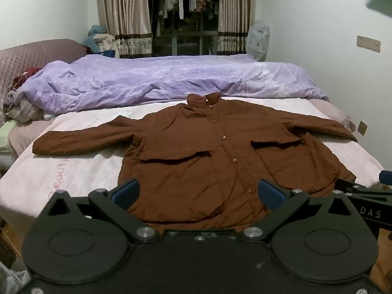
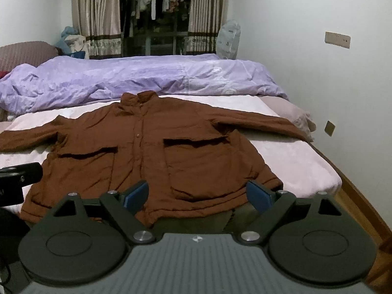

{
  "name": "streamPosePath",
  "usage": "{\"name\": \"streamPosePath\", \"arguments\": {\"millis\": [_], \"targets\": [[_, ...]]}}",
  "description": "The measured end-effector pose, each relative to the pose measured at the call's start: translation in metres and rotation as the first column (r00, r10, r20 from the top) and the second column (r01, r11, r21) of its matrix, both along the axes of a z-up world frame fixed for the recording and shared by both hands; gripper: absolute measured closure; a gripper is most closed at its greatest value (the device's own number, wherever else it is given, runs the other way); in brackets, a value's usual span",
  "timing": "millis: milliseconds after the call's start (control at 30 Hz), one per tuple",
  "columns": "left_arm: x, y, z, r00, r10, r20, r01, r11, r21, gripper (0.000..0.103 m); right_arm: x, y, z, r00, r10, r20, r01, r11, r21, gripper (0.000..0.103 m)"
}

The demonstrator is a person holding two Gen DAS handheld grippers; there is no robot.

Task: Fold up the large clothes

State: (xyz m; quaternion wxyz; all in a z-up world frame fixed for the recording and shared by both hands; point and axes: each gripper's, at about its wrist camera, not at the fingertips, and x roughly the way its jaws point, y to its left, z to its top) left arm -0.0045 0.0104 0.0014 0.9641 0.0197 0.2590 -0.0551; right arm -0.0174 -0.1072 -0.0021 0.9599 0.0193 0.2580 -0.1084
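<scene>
1. Both grippers hung over the near edge of the bed [image 1: 80,171], jaws spread wide and holding nothing: the left gripper [image 1: 199,193] over the hem left of the button placket, the right gripper [image 2: 197,193] over the hem at the wearer's-left pocket.
2. Ahead of them the brown jacket [image 1: 196,152] lay flat, front up, buttoned, collar [image 1: 203,99] far and hem near, so its long axis ran straight away from both grippers.
3. Sleeves stretched sideways; the left sleeve [image 1: 80,140] lay nearer the left gripper, the right sleeve [image 2: 264,122] nearer the right gripper, reaching the bed's edge by the wall.
4. A rumpled purple duvet [image 1: 159,80] lay just beyond the collar, limiting room there; nothing stood between grippers and jacket.
</scene>
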Motion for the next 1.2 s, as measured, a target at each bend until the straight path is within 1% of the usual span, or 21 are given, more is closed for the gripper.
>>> {"name": "streamPosePath", "arguments": {"millis": [100,167,300,500,633,967,1200], "targets": [[0.0,0.0,-0.002,1.0,0.0,0.0,0.0,1.0,0.013,0.0,0.003,0.007,-0.003,1.0,-0.007,-0.016,0.006,0.999,-0.043,0.0],[0.0,0.0,-0.003,1.0,-0.002,-0.002,0.002,1.0,0.016,0.0,0.004,0.011,-0.003,1.0,-0.003,-0.024,0.002,0.999,-0.048,0.0],[0.002,-0.001,-0.004,1.0,0.007,-0.002,-0.007,0.999,0.033,0.0,0.002,0.009,-0.003,0.999,0.03,-0.018,-0.03,0.999,-0.009,0.0],[0.002,0.0,-0.004,1.0,0.016,0.005,-0.016,0.999,0.051,0.0,0.001,0.009,-0.004,0.999,0.044,-0.009,-0.044,0.999,0.008,0.0],[0.003,-0.001,-0.006,1.0,0.021,0.007,-0.021,0.998,0.061,0.0,-0.001,0.009,-0.006,0.999,0.045,-0.001,-0.045,0.999,0.026,0.0],[0.007,-0.004,-0.008,1.0,0.021,0.013,-0.022,0.996,0.081,0.0,-0.005,0.002,-0.011,0.999,0.033,0.001,-0.033,0.999,0.04,0.0],[0.008,-0.004,-0.013,1.0,0.015,0.005,-0.015,0.997,0.078,0.0,-0.006,-0.006,-0.012,1.0,0.019,0.001,-0.019,0.999,0.051,0.0]]}}
